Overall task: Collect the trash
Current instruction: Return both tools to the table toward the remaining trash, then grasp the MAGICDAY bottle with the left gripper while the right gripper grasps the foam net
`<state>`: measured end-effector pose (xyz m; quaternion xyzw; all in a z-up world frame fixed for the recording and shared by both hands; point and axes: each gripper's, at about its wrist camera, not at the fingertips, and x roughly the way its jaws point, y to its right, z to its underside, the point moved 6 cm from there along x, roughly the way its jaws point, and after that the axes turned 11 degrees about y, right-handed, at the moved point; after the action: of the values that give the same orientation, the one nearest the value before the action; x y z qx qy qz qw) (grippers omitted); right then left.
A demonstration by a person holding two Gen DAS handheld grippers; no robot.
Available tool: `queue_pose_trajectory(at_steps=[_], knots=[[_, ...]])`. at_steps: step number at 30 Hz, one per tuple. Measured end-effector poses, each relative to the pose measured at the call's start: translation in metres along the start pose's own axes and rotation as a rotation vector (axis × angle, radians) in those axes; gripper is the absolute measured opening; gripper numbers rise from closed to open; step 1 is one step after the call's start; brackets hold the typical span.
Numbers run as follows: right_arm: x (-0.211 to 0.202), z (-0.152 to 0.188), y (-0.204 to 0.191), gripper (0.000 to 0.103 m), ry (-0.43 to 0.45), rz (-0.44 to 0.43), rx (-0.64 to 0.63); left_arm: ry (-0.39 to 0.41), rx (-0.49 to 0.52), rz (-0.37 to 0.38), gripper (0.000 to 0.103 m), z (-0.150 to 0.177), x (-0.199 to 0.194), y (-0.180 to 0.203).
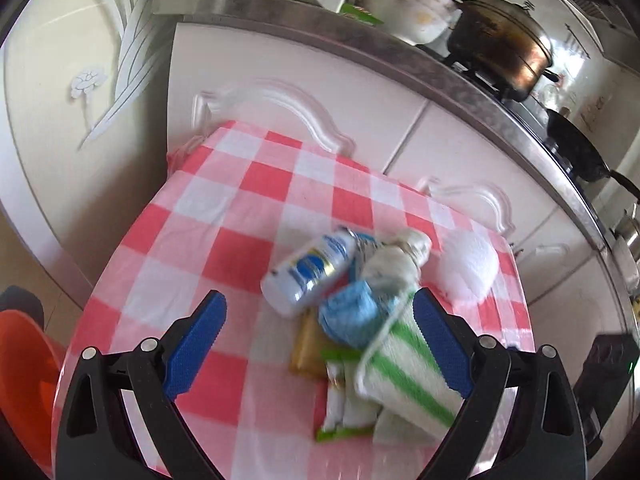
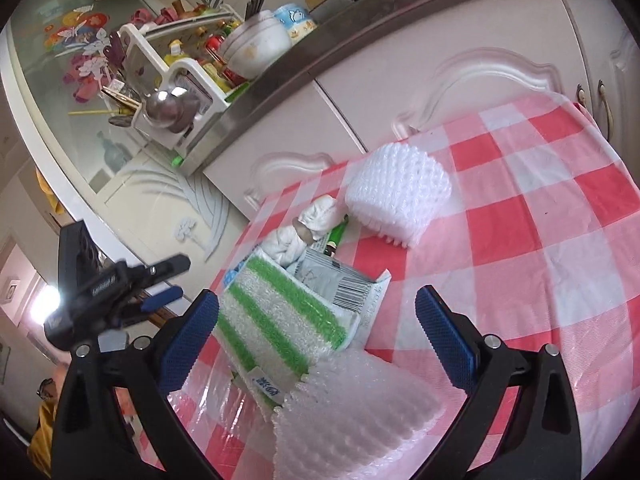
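A pile of trash lies on the red-and-white checked tablecloth (image 1: 240,216). In the left wrist view I see a white bottle with a blue label (image 1: 308,270), a crumpled blue mask (image 1: 352,312), a wad of white tissue (image 1: 394,260), a green-striped white cloth (image 1: 408,372) and a white foam net (image 1: 470,270). My left gripper (image 1: 320,320) is open above the pile. In the right wrist view the striped cloth (image 2: 276,320), a grey wrapper (image 2: 344,284), the tissue (image 2: 304,232), the foam net (image 2: 400,196) and another foam net (image 2: 352,420) show. My right gripper (image 2: 316,320) is open and empty over them.
White kitchen cabinets (image 1: 460,152) stand right behind the table. On the counter are a pot (image 1: 504,48), bowls (image 1: 412,8) and a dish rack (image 2: 176,72). An orange bucket (image 1: 24,368) sits on the floor at left. The left gripper (image 2: 120,292) shows at the right view's left.
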<state>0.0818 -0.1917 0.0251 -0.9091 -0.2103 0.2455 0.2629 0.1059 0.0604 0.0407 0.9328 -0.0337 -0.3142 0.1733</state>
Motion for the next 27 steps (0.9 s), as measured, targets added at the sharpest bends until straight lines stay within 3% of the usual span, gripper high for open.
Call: queue_pose_trajectory(at_steps=[8, 11, 22, 27], knots=[[-0.007, -0.005, 0.027, 0.099, 0.027, 0.027, 0.102, -0.031, 0.129, 0.027, 0.094, -0.006, 0.036, 0.01], [-0.009, -0.005, 0.026, 0.099, 0.033, 0.023, 0.094, -0.046, 0.173, -0.011, 0.094, -0.009, 0.059, 0.0], [-0.012, 0.008, 0.013, 0.099, 0.006, 0.037, 0.043, -0.119, 0.189, 0.074, 0.092, -0.001, 0.094, -0.001], [-0.011, 0.02, 0.002, 0.099, -0.022, 0.06, -0.026, -0.131, 0.158, 0.081, 0.073, 0.006, 0.099, -0.004]])
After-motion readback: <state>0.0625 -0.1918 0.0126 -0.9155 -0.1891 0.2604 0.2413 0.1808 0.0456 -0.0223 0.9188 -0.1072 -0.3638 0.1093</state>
